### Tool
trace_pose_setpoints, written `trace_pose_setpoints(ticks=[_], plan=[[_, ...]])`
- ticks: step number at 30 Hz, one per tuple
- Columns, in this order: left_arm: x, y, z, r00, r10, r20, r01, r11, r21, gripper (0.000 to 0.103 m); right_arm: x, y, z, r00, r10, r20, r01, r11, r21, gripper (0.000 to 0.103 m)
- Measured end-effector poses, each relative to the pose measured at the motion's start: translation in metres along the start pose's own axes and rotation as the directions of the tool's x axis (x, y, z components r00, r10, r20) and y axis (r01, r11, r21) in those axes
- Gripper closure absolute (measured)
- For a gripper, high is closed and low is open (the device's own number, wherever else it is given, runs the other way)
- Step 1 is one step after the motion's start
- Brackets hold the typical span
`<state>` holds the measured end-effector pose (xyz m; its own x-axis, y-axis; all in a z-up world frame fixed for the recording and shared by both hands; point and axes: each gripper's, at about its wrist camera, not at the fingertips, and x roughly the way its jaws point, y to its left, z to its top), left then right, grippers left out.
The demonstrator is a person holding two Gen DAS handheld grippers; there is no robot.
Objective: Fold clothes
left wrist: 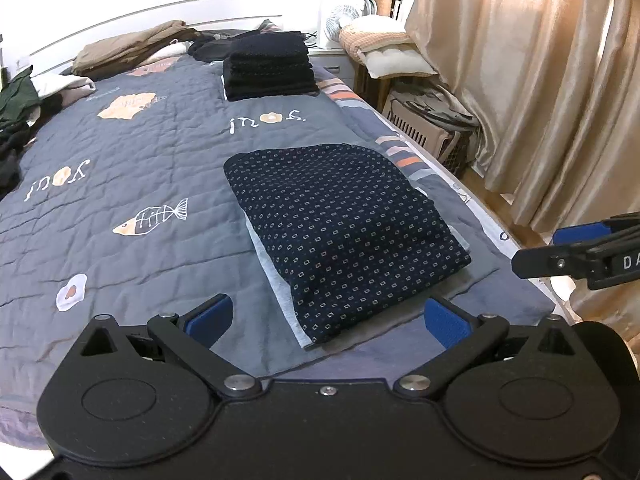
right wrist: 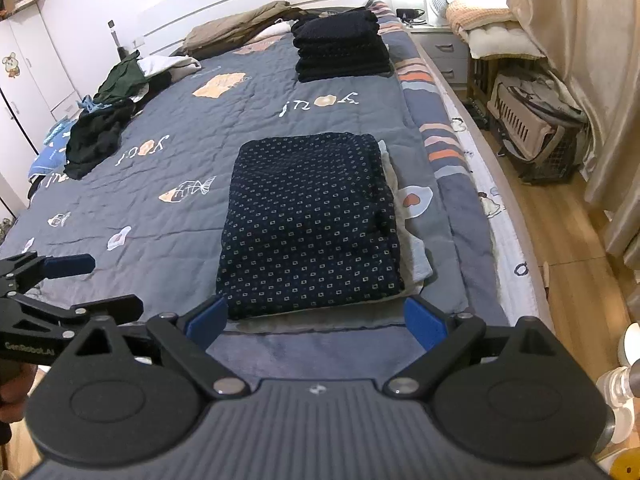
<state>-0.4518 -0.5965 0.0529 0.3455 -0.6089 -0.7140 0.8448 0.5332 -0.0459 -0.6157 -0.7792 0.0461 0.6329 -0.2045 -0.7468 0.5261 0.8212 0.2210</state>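
Observation:
A folded navy garment with a small square print (left wrist: 344, 236) (right wrist: 312, 220) lies on the grey quilted bed, on top of a folded light grey piece (left wrist: 276, 280) (right wrist: 416, 256). My left gripper (left wrist: 326, 318) is open, its blue pads on either side of the bundle's near corner, holding nothing. My right gripper (right wrist: 316, 318) is open too, just short of the bundle's near edge, empty. The right gripper (left wrist: 560, 248) enters the left wrist view from the right. In the right wrist view, the left gripper (right wrist: 80, 284) shows at the left.
A stack of folded dark clothes (left wrist: 268, 66) (right wrist: 342, 46) sits near the headboard. Unfolded clothes (right wrist: 100, 132) are heaped along the bed's far left side. Beige bedding (left wrist: 132, 46) lies at the head. A pet carrier (right wrist: 528, 124), nightstand, fan and curtains line the right.

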Motion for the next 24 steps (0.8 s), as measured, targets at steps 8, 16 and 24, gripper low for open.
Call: trace_pose_setpoints(ticks=[8,16,24], plan=[[-0.0039,-0.0074,-0.0009,1.0,0.021,0.005,-0.021,1.0,-0.002,0.0,-0.0005,-0.001,-0.0012,1.0,-0.003,-0.009,0.003,1.0,-0.001,0.008],[-0.0042,-0.0068,-0.0025,1.0,0.009,0.006,-0.009,1.0,-0.001,0.0,-0.0027,0.003,0.0006,1.0,-0.001,-0.009,0.001,1.0,-0.017,0.008],[-0.0032,-0.0059,-0.0046,1.0,0.004,0.007,-0.004,1.0,-0.006,0.0,-0.0023,0.0034,0.0021,1.0,-0.002,-0.014,0.001,1.0,-0.02,0.008]])
